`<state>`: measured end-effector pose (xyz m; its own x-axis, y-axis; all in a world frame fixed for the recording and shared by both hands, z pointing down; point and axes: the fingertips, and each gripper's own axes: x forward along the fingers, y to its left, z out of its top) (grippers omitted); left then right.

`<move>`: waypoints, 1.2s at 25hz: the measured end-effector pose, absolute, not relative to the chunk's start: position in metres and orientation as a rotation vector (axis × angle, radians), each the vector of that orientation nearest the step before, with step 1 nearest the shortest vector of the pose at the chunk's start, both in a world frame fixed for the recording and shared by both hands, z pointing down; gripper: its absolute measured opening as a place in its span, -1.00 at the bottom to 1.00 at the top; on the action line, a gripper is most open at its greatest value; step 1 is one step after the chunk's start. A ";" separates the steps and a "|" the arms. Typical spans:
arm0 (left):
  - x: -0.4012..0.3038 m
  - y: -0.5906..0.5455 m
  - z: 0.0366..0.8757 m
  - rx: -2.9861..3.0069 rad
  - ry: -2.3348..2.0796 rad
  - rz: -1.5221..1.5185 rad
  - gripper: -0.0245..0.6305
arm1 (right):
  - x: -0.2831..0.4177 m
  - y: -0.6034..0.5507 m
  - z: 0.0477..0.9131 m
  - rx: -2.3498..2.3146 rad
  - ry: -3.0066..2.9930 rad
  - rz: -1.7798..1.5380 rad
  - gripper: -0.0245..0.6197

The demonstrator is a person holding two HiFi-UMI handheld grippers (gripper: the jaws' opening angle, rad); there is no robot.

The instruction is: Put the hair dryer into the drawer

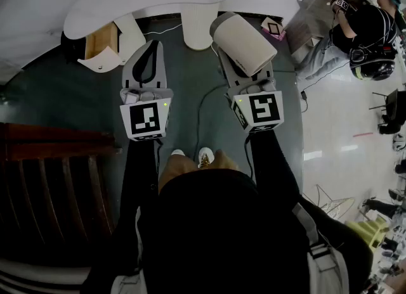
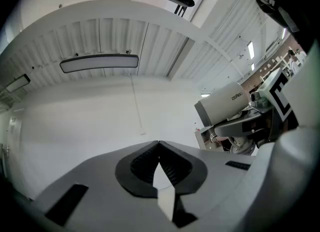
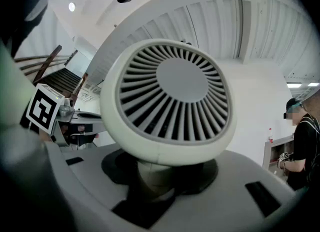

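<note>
My right gripper (image 1: 246, 76) is shut on the handle of a cream hair dryer (image 1: 244, 42). The dryer's barrel rises above the jaws. In the right gripper view its round grille (image 3: 172, 96) fills the middle, and the handle (image 3: 150, 176) sits pinched between the jaws of the right gripper (image 3: 150, 191). Its dark cord (image 1: 200, 115) trails down to the floor. My left gripper (image 1: 150, 52) is beside it at the same height, shut and empty, its tips meeting (image 2: 159, 146). An open drawer (image 1: 101, 39) with a wooden inside juts out under the white table, up and left of the left gripper.
The round white table (image 1: 127, 1) and its pedestal (image 1: 198, 30) stand just ahead. Dark wooden stairs (image 1: 51, 159) run along the left. A small box (image 1: 273, 28) lies on the floor at the right. A person (image 1: 361, 26) crouches at a cabinet at the far right.
</note>
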<state>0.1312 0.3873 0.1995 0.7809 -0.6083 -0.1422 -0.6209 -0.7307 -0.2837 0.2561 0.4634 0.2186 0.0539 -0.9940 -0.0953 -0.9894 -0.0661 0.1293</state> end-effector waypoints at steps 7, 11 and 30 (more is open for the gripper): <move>0.129 0.391 0.202 -2.670 0.943 0.051 -0.88 | 0.254 0.467 0.219 2.255 -2.129 -0.246 -0.35; 0.129 0.395 0.201 -2.667 0.944 0.046 -0.88 | 0.256 0.471 0.220 2.260 -2.141 -0.233 -0.35; 0.094 0.343 0.210 -2.651 1.037 0.054 -0.88 | 0.234 0.418 0.237 2.190 -2.192 -0.187 -0.35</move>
<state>0.0939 0.3429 0.2100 0.7398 -0.6581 -0.1403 -0.6690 -0.6973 -0.2573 0.2341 0.4183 0.2368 -0.0043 -0.9983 -0.0584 -0.9938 -0.0022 0.1113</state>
